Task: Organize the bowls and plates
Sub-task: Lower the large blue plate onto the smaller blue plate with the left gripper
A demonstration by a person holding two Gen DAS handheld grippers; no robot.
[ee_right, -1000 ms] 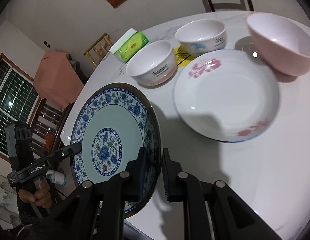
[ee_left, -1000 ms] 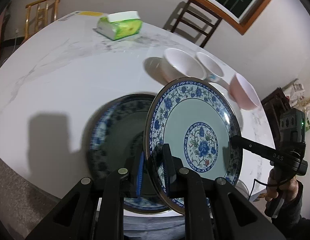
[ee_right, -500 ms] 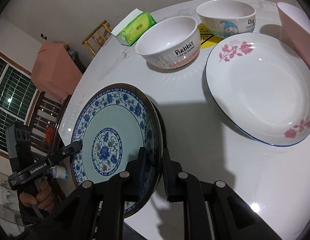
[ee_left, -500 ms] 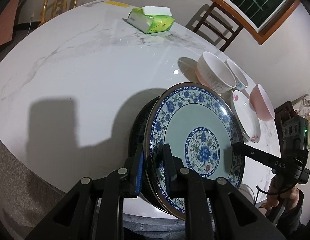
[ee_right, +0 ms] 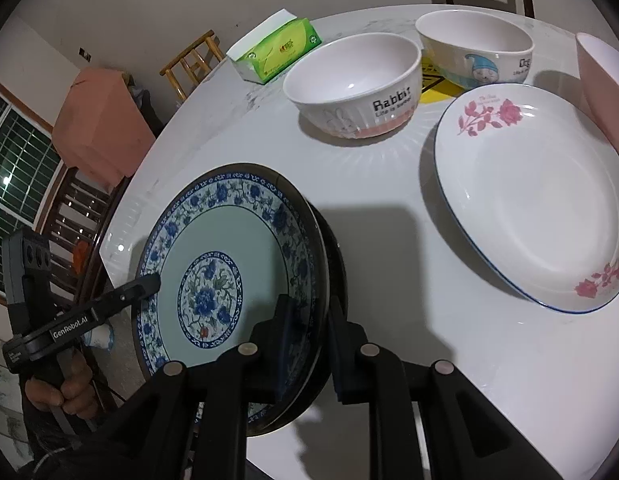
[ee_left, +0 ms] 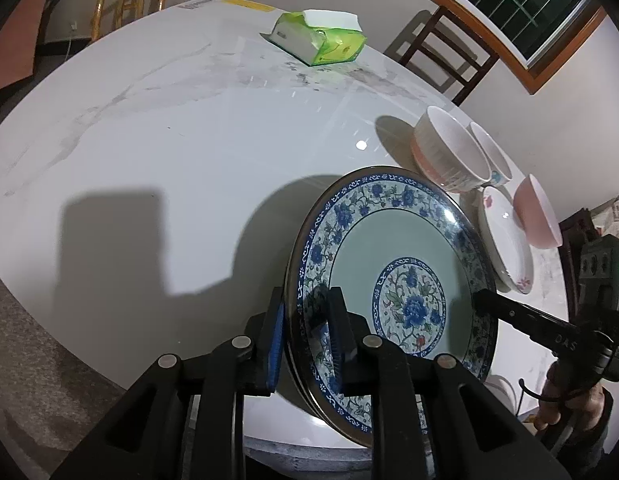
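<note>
A: Entry. Where does the blue floral plate (ee_left: 393, 280) sit?

B: Near the front edge of the white marble table (ee_left: 169, 152), lying on a second dark-rimmed plate (ee_right: 336, 264) whose edge shows just beneath it in the right wrist view.

A: Left gripper (ee_left: 305, 336)?

B: Jaws straddle the plate's rim on its left side, one finger above and one below. They are opening; a thin gap shows at the blue pad, so the pads look off the rim, with the rim between them.

A: Right gripper (ee_right: 309, 340)?

B: Same on the opposite side of the rim. Jaws opening, rim between the fingers, a gap visible beside the outer finger. Its tip also appears in the left wrist view at the plate's right edge.

A: Other dishes?

B: White plate with pink roses (ee_right: 533, 204) to the right, apart from the blue stack. Behind it, the "Rabbit" bowl (ee_right: 357, 84) and a cartoon-print bowl (ee_right: 475, 46) side by side; a pink bowl (ee_right: 601, 88) at the far right, just beside the rose plate.

A: Anything else?

B: Green tissue pack (ee_left: 321, 38) toward the far edge. Wooden chairs (ee_left: 445, 52) beyond the table.
</note>
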